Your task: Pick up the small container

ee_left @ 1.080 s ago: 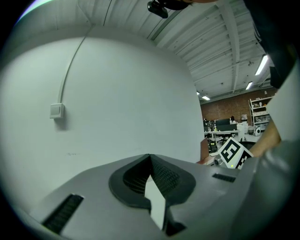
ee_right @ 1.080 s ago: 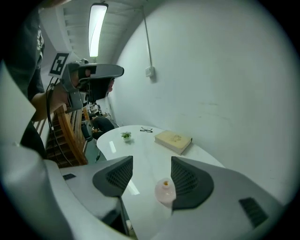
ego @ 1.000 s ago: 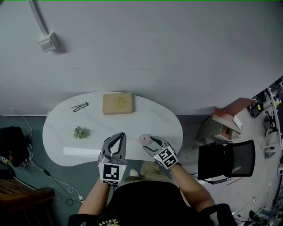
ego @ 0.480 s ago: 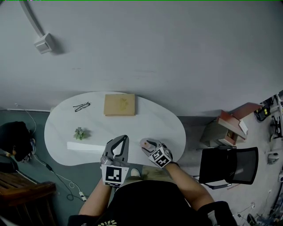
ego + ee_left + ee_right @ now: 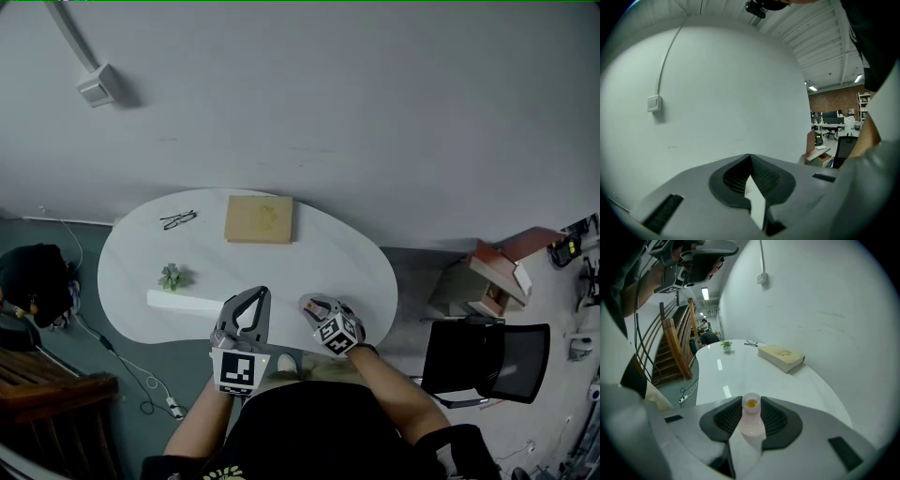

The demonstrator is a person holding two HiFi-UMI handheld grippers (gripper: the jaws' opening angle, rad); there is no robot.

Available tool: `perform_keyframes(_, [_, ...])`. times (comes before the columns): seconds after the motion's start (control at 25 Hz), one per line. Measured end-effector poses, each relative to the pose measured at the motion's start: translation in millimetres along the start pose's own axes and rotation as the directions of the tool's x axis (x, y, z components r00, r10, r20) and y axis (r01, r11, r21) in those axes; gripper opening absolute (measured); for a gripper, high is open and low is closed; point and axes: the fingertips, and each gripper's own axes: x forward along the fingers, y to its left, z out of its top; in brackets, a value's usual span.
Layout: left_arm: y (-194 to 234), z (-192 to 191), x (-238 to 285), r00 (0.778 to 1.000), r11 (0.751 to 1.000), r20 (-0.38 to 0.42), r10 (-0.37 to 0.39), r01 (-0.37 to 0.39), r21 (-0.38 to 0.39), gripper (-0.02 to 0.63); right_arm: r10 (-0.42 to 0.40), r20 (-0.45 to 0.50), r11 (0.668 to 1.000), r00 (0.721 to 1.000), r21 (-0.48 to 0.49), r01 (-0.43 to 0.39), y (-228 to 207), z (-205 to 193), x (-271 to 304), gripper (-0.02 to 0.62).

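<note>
The right tool (image 5: 751, 402), its jaws having just been closing, pinches the container (image 5: 751, 423) above the worktop (image 5: 740, 369) (left tool (image 5: 750, 157) pressed together).

One white surface (image 5: 347, 262) carries four things — one tan book (image 5: 259, 218) at the far edge, one pair of glasses (image 5: 178, 220) left of it, one small green plant (image 5: 172, 277) on the left, and one small container (image 5: 751, 420) at the near edge. On the floor to the right stand one black chair (image 5: 483, 361) and what looks like one open box (image 5: 487, 277) — too small to be sure. One switch box (image 5: 97, 86) is on the far wall.
</note>
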Motion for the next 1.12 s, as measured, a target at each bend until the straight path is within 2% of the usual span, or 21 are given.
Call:
perform_keyframes(0.28, [-2.5,8.6,-4.3,1.0,1.0,0.031,0.002,-0.003,0.006,0.005,0.003,-0.041,0.999,0.999,0.036,-0.002,1.2,-3.8,-5.2,0.133])
perform_keyframes(0.52, [-1.1,12.9,-13.4,1.0,1.0,0.025,0.01,-0.01,0.012,0.005,-0.011,-0.035,0.999,0.999,0.053,0.013,-2.0,2.1,-29.5,0.133])
perform_keyframes(0.84, [-1.3,29.7,-24.3,0.996,1.0,0.084,0.015,-0.017,0.018,0.005,-0.029,0.017,0.999,0.999,0.042,0.028,-5.7,37.6,-77.3,0.133])
perform_keyframes(1.12, [3.5,39.1,-33.6,0.995,0.999,0.099,0.016,-0.019,0.03,0.005,-0.036,0.066,0.998,0.997,0.053,0.032,-6.2,84.1,-117.7,0.133])
